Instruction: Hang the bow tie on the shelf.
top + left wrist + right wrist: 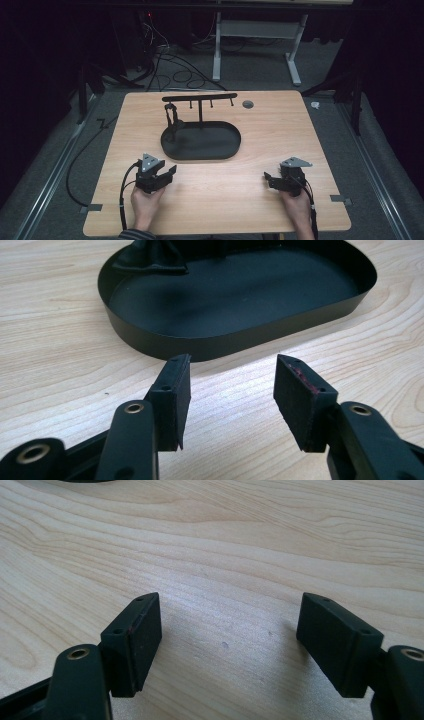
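My left gripper stands wide open with nothing between the jaws, just short of the tray near rim. My right gripper is open and empty too, over bare table, well apart from the tray. I judge the work barely begun: one dark item hangs from the leftmost peg of the rack, its lower end in the tray; the other pegs are bare. It hangs upright, long axis vertical. The tray's long axis runs left to right.
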Available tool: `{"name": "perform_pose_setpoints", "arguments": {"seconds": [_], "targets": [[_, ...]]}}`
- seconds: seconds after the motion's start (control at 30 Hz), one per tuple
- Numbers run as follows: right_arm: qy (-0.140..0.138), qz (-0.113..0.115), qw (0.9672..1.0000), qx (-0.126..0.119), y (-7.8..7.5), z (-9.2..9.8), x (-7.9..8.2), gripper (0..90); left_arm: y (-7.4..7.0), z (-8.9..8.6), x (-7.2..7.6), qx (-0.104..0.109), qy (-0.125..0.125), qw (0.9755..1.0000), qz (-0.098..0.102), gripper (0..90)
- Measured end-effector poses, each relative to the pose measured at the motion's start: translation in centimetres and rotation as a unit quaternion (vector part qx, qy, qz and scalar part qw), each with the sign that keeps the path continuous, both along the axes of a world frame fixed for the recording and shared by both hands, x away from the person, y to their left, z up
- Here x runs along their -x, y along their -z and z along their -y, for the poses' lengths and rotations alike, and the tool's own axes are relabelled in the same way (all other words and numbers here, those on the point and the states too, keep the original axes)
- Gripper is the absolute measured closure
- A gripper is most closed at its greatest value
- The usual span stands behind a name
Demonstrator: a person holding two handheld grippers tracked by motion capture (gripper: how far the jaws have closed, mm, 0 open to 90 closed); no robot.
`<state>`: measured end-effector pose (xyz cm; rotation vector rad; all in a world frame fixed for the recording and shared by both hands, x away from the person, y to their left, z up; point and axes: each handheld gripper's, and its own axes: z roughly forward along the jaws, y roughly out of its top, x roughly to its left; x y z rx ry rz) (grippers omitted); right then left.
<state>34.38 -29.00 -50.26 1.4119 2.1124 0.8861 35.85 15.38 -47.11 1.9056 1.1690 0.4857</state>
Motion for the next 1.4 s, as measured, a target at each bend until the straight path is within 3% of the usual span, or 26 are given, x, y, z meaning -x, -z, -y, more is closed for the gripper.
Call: {"name": "perform_pose_setpoints", "arguments": {"seconds": [0.67, 1.17, 1.4], "targets": [[0.000, 0.000, 1.0000, 0.000, 0.0, 0.0, 0.0, 27.3, 2.2, 2.0, -1.0, -0.045, 0.005, 0.9990, -0.008, 48.1], [0.000, 0.000, 1.0000, 0.000, 0.0, 0.0, 0.0, 27.3, 3.2, 3.3, -1.3, -0.083, 0.016, 0.9963, -0.016, 46.8], [0.000, 0.000, 1.0000, 0.001, 0.0, 0.0, 0.0, 27.3, 3.5, 3.0, -1.5, -0.058, 0.005, 0.9981, -0.021, 42.3]]}}
